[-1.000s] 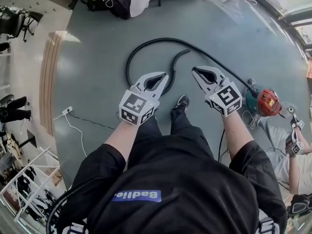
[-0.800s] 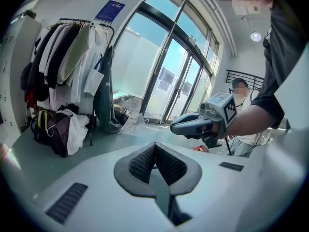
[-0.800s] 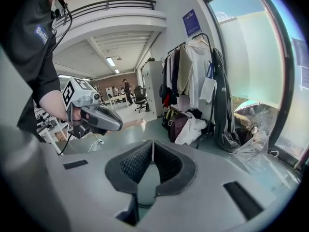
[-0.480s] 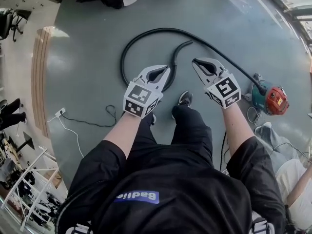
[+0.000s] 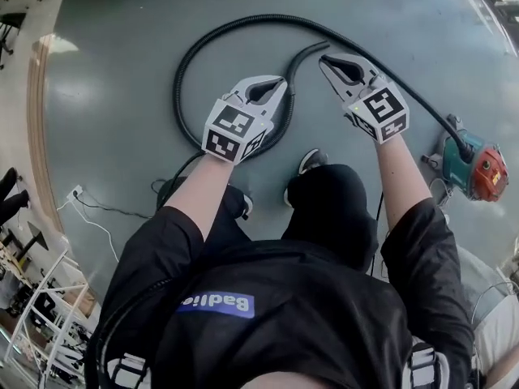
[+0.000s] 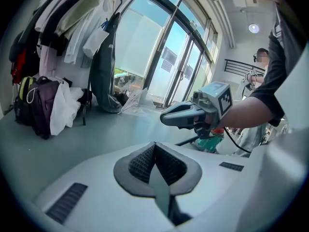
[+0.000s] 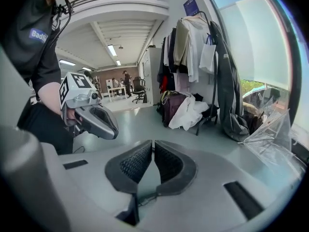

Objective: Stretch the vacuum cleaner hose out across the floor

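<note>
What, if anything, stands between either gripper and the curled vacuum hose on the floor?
Nothing visible does. In the head view the left gripper and right gripper, both shut and empty, hang over the black hose, with only bare grey floor around its loop.

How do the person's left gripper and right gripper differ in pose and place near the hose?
In the head view the left gripper points up and right, the right gripper up and left. The left gripper's tip lies over the inner curve of the hose; the right gripper's lies by its loose end. Both are shut with nothing between the jaws.
</note>
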A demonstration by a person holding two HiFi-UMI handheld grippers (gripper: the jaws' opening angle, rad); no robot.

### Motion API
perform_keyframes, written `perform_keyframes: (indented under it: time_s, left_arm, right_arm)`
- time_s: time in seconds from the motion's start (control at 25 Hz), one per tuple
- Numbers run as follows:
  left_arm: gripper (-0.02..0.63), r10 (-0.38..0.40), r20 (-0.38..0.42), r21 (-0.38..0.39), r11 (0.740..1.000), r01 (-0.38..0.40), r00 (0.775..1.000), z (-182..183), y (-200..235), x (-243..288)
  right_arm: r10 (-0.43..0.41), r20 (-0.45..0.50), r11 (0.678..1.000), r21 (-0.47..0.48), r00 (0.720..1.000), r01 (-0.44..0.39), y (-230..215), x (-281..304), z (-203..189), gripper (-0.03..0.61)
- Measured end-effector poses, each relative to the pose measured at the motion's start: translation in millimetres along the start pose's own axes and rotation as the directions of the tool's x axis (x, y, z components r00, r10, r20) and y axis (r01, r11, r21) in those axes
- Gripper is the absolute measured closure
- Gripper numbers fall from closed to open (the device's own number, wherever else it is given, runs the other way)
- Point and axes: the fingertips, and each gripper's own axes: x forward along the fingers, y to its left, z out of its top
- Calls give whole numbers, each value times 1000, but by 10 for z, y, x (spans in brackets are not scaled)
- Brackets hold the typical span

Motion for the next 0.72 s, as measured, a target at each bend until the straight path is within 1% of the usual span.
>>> perform_keyframes:
  time_s: [0.16,0.24,0.28,0.36,0.4,0.48,0.56,0.6,0.68,0.72]
  left_arm:
    - [612,8,-33,3,1000,-8,999,-717,360,603]
    - [612,8,-60,8,1000,-7,998,-1023,502,925]
    - [602,5,-76,6,1000,-4,997,-1164,556,1076]
    - [559,3,-110,-1,1000,-4,994,-1411,635,1317]
    - [552,7,-126,-3,1000,-8,992,-1516,667,1400]
    - [528,24,-156,-4,1000,-25,988,-1684,722,1491]
    - [512,39,-181,2,999,-39,983,-1798,754,1522]
    - [505,43,-194,6,999,-43,980,-1844,760,1531]
    - [483,49,-221,15,999,-47,974,-1939,772,1550]
    - [476,52,-235,17,999,-49,971,-1992,779,1553]
  right_arm:
    - [27,-31,997,-77,999,-29,-147,508,-712,574]
    - [42,-59,991,-127,997,-49,-263,733,-1058,568]
    - [48,-80,987,-149,996,-60,-334,837,-1248,559]
    - [55,-144,978,-190,988,-82,-492,1023,-1666,534]
    - [56,-185,972,-214,981,-96,-571,1111,-1885,519]
    - [54,-272,953,-272,961,-131,-716,1286,-2299,502]
    - [42,-353,921,-348,935,-173,-840,1460,-2640,480]
    - [31,-392,896,-396,919,-200,-894,1549,-2789,460]
    - [-2,-477,827,-494,879,-266,-1005,1739,-3113,435]
    - [-25,-524,786,-537,851,-307,-1063,1841,-3300,425]
